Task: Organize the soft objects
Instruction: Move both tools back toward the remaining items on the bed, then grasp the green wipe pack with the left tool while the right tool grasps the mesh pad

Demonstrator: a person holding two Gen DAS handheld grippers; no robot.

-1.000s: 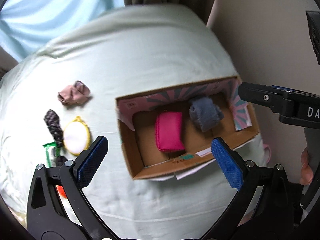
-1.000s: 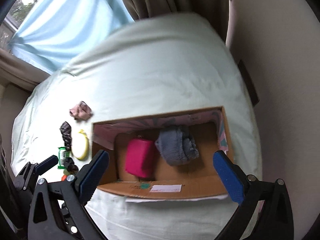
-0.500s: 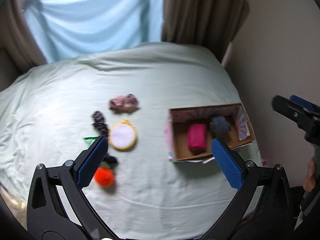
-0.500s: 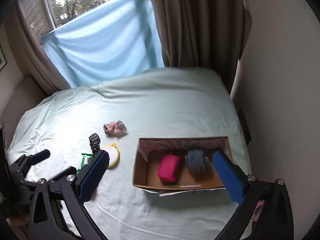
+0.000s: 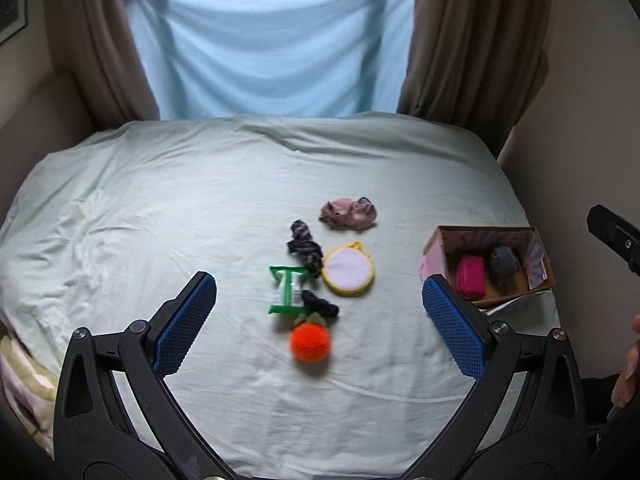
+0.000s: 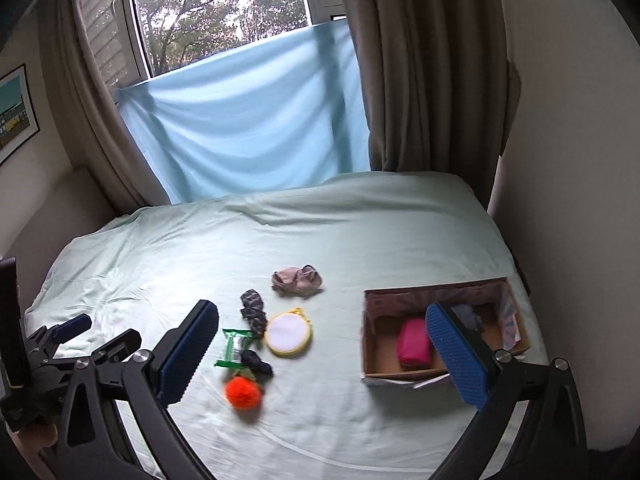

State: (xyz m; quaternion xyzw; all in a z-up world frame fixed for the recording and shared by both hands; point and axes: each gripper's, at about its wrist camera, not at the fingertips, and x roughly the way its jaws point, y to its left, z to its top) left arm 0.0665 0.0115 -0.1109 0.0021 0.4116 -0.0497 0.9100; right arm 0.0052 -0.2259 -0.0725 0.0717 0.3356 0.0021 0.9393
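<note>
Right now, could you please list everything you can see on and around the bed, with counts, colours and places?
cardboard box: 1, brown, bed's right edge
pouch: 1, magenta, in box
grey cloth: 1, in box
pink cloth: 1, mid-bed
dark fabric pieces: 2, by the packet
round pad: 1, white, yellow rim
packet: 1, green
pompom: 1, orange
bedsheet: pale green
drape: light blue, over the window
left gripper: open
right gripper: open

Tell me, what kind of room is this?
Most likely a bedroom: a bed with a pale green sheet fills the view, brown curtains hang by a window, and a framed picture hangs on the wall.
</note>
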